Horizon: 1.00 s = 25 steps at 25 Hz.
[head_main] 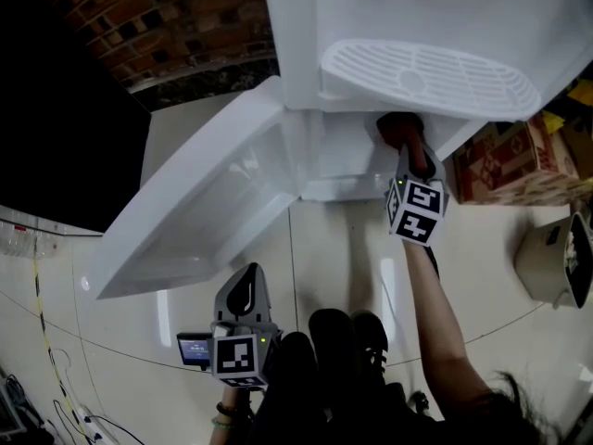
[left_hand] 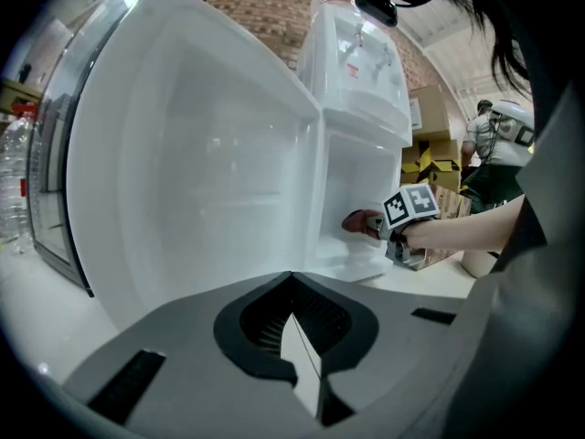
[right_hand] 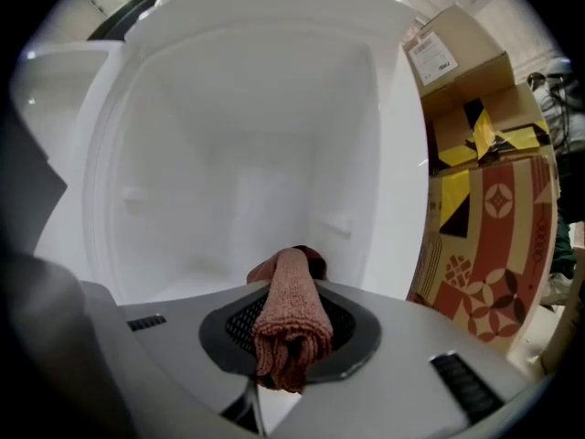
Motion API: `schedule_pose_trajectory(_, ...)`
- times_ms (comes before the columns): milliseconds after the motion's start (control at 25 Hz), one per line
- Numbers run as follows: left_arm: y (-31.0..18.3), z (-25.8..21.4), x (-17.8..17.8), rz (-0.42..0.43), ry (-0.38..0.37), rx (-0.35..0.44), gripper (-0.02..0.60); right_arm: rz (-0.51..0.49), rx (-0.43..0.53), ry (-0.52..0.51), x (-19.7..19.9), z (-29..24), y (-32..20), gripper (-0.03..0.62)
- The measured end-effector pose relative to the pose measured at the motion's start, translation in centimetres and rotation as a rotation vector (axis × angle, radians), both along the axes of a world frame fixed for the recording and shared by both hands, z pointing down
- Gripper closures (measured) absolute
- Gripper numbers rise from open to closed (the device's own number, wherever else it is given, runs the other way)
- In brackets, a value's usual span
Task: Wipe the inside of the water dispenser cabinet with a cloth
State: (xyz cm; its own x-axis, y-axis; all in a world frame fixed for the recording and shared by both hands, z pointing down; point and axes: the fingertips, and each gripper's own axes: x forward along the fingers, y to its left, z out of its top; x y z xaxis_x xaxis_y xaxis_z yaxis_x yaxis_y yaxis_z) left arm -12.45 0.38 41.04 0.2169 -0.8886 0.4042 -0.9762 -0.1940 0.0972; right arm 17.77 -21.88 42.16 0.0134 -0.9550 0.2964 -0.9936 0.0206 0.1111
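The white water dispenser's lower cabinet (head_main: 338, 160) stands open, its door (head_main: 199, 216) swung out to the left. My right gripper (head_main: 410, 146) is at the cabinet's mouth, shut on a folded reddish-brown cloth (head_main: 398, 128). In the right gripper view the cloth (right_hand: 291, 314) bulges out between the jaws, which point into the bare white cabinet (right_hand: 247, 154). My left gripper (head_main: 244, 287) hangs low and back from the door, shut, with nothing in it. From the left gripper view I see the door (left_hand: 201, 154), the cloth (left_hand: 356, 221) and the right gripper's marker cube at the opening.
The grated drip tray (head_main: 426, 77) juts out above the cabinet. Patterned cardboard boxes (head_main: 505, 160) stand right of the dispenser, with a white container (head_main: 551, 258) on the floor nearby. A brick wall (head_main: 176, 17) lies behind. Cables (head_main: 46, 378) run along the floor at left.
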Motion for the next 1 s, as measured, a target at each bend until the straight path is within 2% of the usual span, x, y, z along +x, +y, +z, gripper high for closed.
schedule_pose_trajectory(120,-0.2,-0.3,0.3,-0.013,0.016,-0.005,0.580,-0.063,0.176,0.007,-0.9,-6.5,1.8,0.517)
schedule_pose_trajectory(280,-0.2,-0.1,0.6,0.004,0.006,0.001,0.580,-0.111,0.420,0.095,-1.5,-15.6,4.6,0.517)
schedule_pose_trajectory(400,-0.2,-0.2,0.9,0.001,0.011,0.000,0.580,-0.070,0.469,0.129,-0.3,-17.8,5.4,0.517)
schedule_pose_trajectory(520,-0.1,0.3,0.8,0.026,-0.012,0.003,0.580,-0.064,0.387,0.188,-0.3,-15.6,4.8,0.517)
schedule_pose_trajectory(640,-0.1,0.1,0.9,0.011,0.000,-0.002,0.580,-0.057,0.246,0.274,0.8,-9.6,4.2,0.517)
schedule_pose_trajectory(760,-0.1,0.4,0.5,0.014,-0.010,-0.002,0.580,-0.062,0.080,0.306,1.6,-3.1,4.0,0.517)
schedule_pose_trajectory(880,0.0,0.7,0.2,0.022,-0.022,-0.002,0.580,-0.056,-0.073,0.270,2.3,2.7,4.7,0.517)
schedule_pose_trajectory(1000,0.0,0.6,0.3,0.017,-0.016,-0.004,0.580,-0.046,-0.132,0.213,2.9,5.2,5.6,0.514)
